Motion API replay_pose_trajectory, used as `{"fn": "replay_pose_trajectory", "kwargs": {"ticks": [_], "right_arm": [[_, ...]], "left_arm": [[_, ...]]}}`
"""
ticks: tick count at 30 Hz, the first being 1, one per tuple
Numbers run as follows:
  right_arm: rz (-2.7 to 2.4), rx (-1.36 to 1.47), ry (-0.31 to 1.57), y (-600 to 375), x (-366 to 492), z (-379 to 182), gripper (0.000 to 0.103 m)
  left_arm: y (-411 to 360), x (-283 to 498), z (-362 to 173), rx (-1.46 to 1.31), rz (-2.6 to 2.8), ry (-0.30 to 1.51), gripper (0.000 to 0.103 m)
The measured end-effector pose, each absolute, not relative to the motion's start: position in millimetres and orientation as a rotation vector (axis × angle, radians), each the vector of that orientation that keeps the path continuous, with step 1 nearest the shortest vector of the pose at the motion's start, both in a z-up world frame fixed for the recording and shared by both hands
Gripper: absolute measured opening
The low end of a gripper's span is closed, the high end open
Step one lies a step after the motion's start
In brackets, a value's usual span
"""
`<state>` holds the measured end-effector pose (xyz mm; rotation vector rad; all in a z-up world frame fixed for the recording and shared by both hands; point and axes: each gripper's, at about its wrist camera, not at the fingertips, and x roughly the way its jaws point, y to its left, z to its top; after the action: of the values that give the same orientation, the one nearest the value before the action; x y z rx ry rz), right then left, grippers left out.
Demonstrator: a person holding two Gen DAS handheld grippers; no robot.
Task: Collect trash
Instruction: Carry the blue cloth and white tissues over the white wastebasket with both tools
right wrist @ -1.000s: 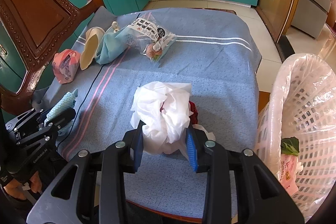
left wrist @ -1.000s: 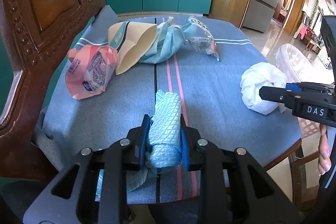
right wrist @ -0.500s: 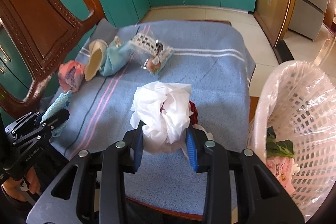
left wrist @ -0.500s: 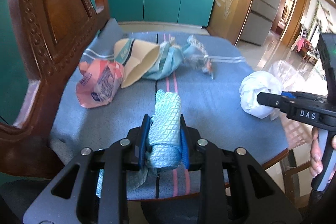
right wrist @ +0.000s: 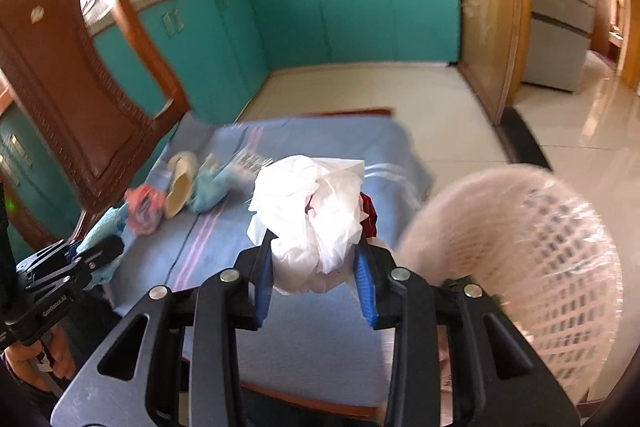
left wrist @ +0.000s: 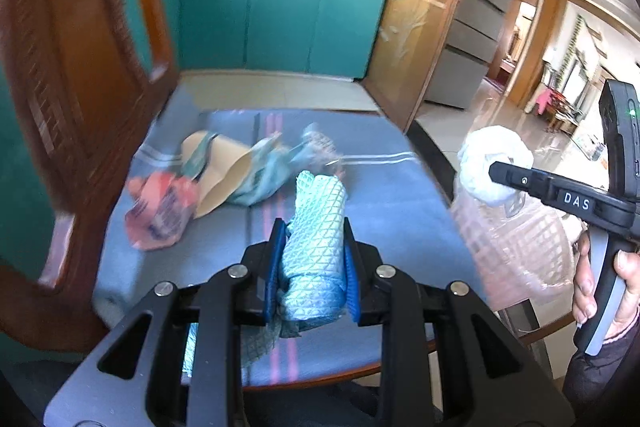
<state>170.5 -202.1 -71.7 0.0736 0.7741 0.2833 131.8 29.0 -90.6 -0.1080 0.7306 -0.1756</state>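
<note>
The white plastic bag (right wrist: 316, 219) is bunched between the blue pads of the right hand-held gripper (right wrist: 316, 279), off the counter (right wrist: 320, 327), with something red showing at its right side. The basket (right wrist: 532, 267) lined with clear film stands just to the right of this hand-held gripper and below it. The bag is loose and puffy, so I judge the main risk to be a slip: only a fold may be pinched, and a quick swing toward the basket could pull it free or shake the red piece out onto the floor. The basket's rim sits close to the right jaw, so a low pass could catch it and tip it.

The rolled teal cloth (left wrist: 316, 251) sits in the left hand-held gripper (left wrist: 316, 271), its tail hanging below the jaws. That tail could drag on the blue tablecloth (left wrist: 380, 195) or snag the counter edge. The basket lies far to this hand-held gripper's right, past the other one, so the two could collide on the way.

Both hand-held grippers are narrowed, each clamped on its load: the right on the bag, the left on the cloth, pads pressing both sides.

Ahead of the left hand-held gripper, a pink wrapper (left wrist: 160, 211), a paper cup (left wrist: 220, 175) and a crumpled blue wrapper (left wrist: 264, 175) lie on the tablecloth, still to collect. A wooden chair (left wrist: 80, 67) stands to the left.
</note>
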Motion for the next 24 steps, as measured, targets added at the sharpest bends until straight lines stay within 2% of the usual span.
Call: {"fn": "replay_pose_trajectory", "kwargs": {"ticks": [11,24], "right_arm": [[0.014,0.157,0.743,-315.6,144.5,-74.9,0.035],[-0.123,0.211,0.753,-383.2,125.4,-95.0,0.035]], "left_arm": [[-91.8,166.7,-75.9,0.044,-0.369,0.721,0.027],[-246.1,182.7,-115.8,0.22,-0.55,0.804,0.028]]}}
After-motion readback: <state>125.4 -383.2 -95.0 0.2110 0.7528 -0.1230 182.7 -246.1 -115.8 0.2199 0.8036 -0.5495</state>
